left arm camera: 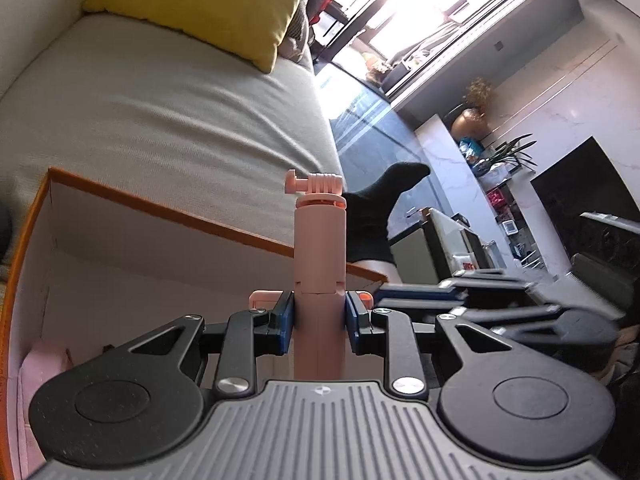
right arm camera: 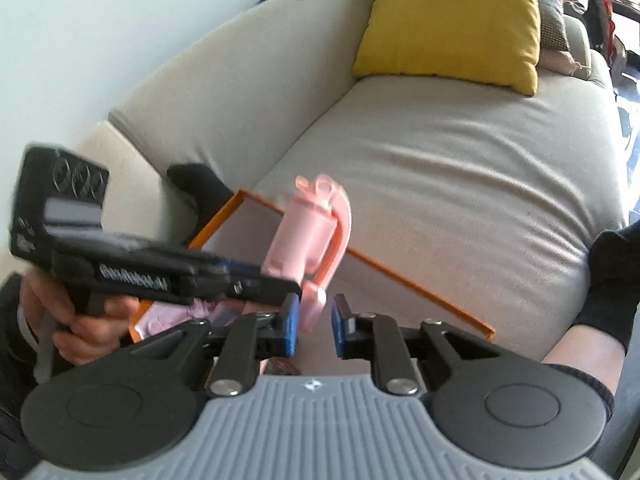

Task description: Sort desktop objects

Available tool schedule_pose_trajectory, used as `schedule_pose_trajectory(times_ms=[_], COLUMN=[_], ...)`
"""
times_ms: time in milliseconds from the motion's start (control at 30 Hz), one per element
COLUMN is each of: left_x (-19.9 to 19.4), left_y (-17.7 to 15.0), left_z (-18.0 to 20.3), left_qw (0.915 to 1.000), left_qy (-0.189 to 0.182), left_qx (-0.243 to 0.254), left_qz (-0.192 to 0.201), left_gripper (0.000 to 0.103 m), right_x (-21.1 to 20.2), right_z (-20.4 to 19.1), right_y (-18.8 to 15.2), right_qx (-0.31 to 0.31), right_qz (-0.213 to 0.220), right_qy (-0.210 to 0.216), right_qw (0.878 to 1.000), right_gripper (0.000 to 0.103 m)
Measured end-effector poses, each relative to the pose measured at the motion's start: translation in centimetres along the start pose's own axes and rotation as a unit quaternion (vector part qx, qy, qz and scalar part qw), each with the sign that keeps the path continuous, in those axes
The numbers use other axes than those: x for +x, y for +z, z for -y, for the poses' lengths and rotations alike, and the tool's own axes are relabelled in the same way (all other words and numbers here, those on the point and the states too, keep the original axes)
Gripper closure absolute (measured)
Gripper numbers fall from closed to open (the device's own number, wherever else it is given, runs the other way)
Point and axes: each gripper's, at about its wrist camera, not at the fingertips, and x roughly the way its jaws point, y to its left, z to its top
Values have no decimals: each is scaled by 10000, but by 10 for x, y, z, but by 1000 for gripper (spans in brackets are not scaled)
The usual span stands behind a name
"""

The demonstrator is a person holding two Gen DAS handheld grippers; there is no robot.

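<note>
My left gripper [left arm camera: 319, 316] is shut on a pink selfie-stick handle [left arm camera: 319, 248] that stands upright between its blue pads, above an orange-rimmed white box [left arm camera: 168, 208] on the sofa. In the right wrist view the same pink handle [right arm camera: 308, 232] is held by the left gripper [right arm camera: 280, 284] over the box [right arm camera: 400, 276]. My right gripper [right arm camera: 314, 326] is open and empty, its blue pads either side of the handle's lower tip without gripping it. The right gripper also shows blurred at the right of the left wrist view [left arm camera: 460, 292].
The box lies on a beige sofa seat [right arm camera: 460, 152] with a yellow cushion [right arm camera: 452, 20] at the back. A pink item [right arm camera: 176, 318] lies inside the box. A foot in a black sock [left arm camera: 376, 208] is beyond the box. A hand [right arm camera: 80, 320] holds the left gripper.
</note>
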Motion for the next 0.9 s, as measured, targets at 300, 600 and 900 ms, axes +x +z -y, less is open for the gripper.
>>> schedule_pose_trajectory(times_ms=[300,600,900], left_x=[4,16,29], left_y=[1,7,-2], left_z=[-12,-10,-39], left_qw=[9992,9997,9965], left_qy=[-300,177,409], left_qx=[-278,-182,-656], left_qz=[-34,-42,-311], left_gripper=[73,72,72], right_x=[9,20,62], right_z=[16,-16,-36], right_y=[0,17,15], right_qx=[517,-246,-1101], right_qz=[-55,-141,-597], right_qy=[35,-624,-1138], right_qw=[9986,9976,9856], right_gripper=[94,97,98])
